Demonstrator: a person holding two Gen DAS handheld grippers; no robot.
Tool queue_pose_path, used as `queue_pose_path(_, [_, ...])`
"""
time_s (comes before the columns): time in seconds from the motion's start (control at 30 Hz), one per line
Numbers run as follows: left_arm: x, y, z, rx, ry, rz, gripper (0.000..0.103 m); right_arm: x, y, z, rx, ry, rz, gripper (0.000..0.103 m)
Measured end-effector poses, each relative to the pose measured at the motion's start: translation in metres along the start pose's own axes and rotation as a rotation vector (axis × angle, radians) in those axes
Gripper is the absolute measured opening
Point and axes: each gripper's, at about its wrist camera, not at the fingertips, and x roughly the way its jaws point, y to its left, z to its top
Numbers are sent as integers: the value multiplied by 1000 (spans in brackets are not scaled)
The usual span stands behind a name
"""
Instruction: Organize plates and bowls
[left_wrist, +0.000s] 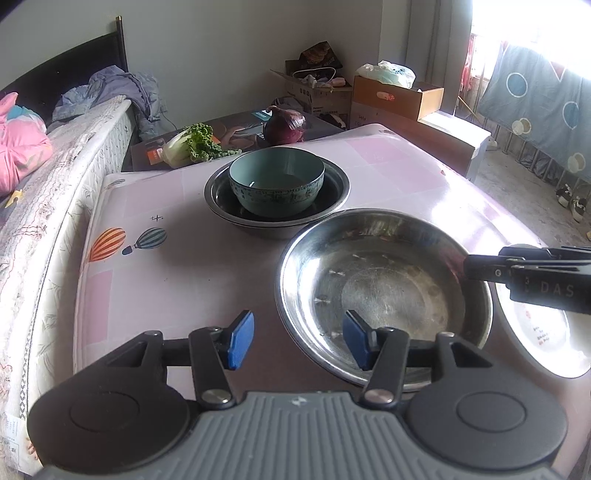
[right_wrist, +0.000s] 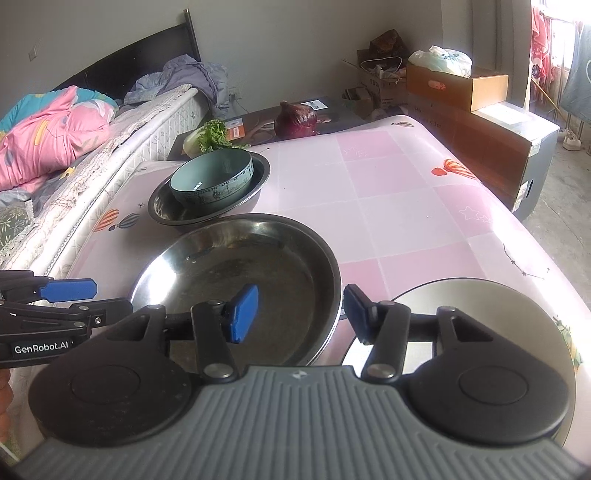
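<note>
A big shiny metal bowl (left_wrist: 384, 291) sits on the pink table (left_wrist: 177, 266), and everything else is told from it.

The left gripper (left_wrist: 298, 341) hangs at the near left edge of the big bowl. Its two blue pads are apart. One pad is over the inside of the bowl and the other is outside, over the table. The bowl's rim runs between them, but the pads do not squeeze it. It holds nothing.

The right gripper (right_wrist: 301, 314) is at the near right edge of the big bowl. Its blue pads are apart too, with the rim between them, one pad inside the bowl and one outside. They do not press on the rim, so it holds nothing.

Right beside the big bowl, on its right, lies a white plate (left_wrist: 539, 332). Behind the big bowl, close to its far rim, is a smaller metal bowl (left_wrist: 277, 218) with a blue-green bowl (left_wrist: 276, 184) standing inside it.

Farther back, off the table, are a leafy green vegetable (left_wrist: 192, 146) and a purple onion (left_wrist: 284, 125). A bed (right_wrist: 55, 155) is to the left.
</note>
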Motion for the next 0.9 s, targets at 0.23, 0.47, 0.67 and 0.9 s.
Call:
queue_pose_path(0.23, [-21,-7,-10,-19,-23,-30,57,-35,-29,-9,90,-62,26,53])
queue_pose_path(0.47, [-41,-35,-25,-5,-22,-94,61,-77,-77,-30,184,-96,-10,55])
queue_pose_path(0.67, [-42,-72,-36,7,0,-180,64,-107,-127,-56,263,-102,-39,58])
queue_pose_path(0.9, [-20,-107,-37,-56,31,-282,65,-118,-187,-77,348,-101,-3,61])
